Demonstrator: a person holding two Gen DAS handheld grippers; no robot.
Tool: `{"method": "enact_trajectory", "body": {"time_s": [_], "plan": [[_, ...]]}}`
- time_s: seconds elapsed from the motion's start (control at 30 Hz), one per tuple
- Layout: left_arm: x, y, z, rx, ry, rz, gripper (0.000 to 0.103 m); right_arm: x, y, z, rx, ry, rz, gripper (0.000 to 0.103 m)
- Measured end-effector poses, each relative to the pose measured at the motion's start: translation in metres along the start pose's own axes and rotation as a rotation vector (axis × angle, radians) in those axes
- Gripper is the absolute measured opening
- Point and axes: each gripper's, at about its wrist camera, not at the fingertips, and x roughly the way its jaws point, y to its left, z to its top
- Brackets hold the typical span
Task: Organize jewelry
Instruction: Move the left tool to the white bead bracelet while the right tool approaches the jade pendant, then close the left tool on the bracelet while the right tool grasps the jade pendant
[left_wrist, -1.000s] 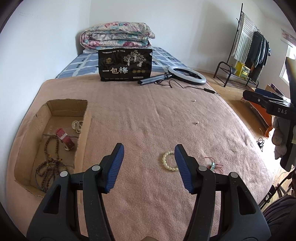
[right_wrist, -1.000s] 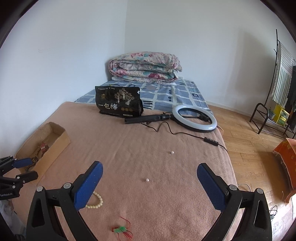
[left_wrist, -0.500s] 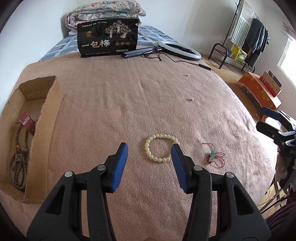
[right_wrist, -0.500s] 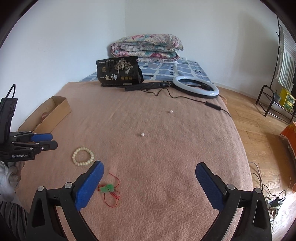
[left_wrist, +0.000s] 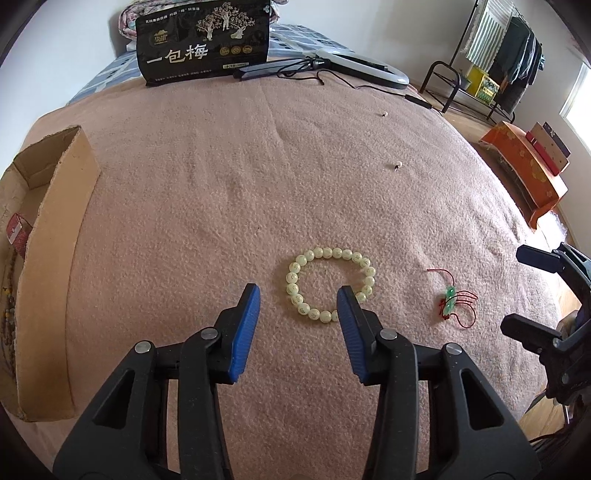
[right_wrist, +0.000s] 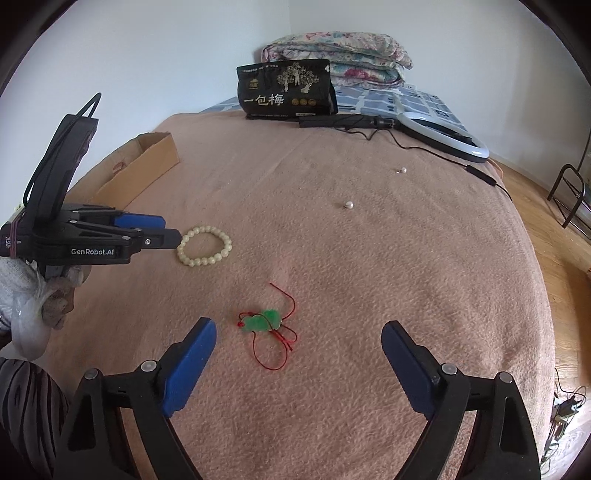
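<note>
Pink blanket (left_wrist: 295, 166) covers the bed, and the jewelry lies on it. A bracelet of pale beads (left_wrist: 330, 284) lies flat in a ring near the middle. The left gripper (left_wrist: 298, 295) is right over its near side with its jaws spread apart. The right blue pad (left_wrist: 351, 332) hides part of the near right beads, and the left pad sits just outside the ring. In the right wrist view the tips of this gripper (right_wrist: 168, 230) are at the left edge of the bracelet (right_wrist: 204, 245); I cannot tell if they touch it.

To the right of the bracelet lies a green charm on red string (left_wrist: 452, 301). The right gripper (right_wrist: 299, 332) hangs just near of it, jaws spread wide and pinching nothing, with the charm (right_wrist: 264, 321) between them a little farther out.

Two small white pearls (right_wrist: 348, 204) lie farther off on the blanket. A cardboard box (left_wrist: 55, 236) sits at the left edge with brown bead strings (left_wrist: 7, 314) inside. At the far end stand a black bag (left_wrist: 203, 40) and a ring light (right_wrist: 443, 134).
</note>
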Motion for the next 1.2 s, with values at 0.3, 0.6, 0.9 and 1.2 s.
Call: {"method": "enact_trajectory", "body": {"time_s": [0.3, 0.6, 0.9, 1.2], "plan": [[0.015, 0.004, 0.002, -0.005, 0.019, 0.022, 0.04, 0.021, 0.005, 0.005, 0.012, 0.044, 0.033, 0.088], [0.028, 0.006, 0.004, 0.0, 0.032, 0.024, 0.04, 0.041, 0.009, 0.003, 0.031, 0.095, 0.041, 0.084], [0.03, 0.004, 0.005, 0.012, 0.014, 0.061, 0.017, 0.055, 0.012, 0.001, 0.009, 0.128, 0.019, 0.065], [0.026, 0.01, 0.007, -0.02, 0.018, 0.043, 0.006, 0.054, 0.015, 0.003, 0.012, 0.134, 0.045, 0.034]]}}
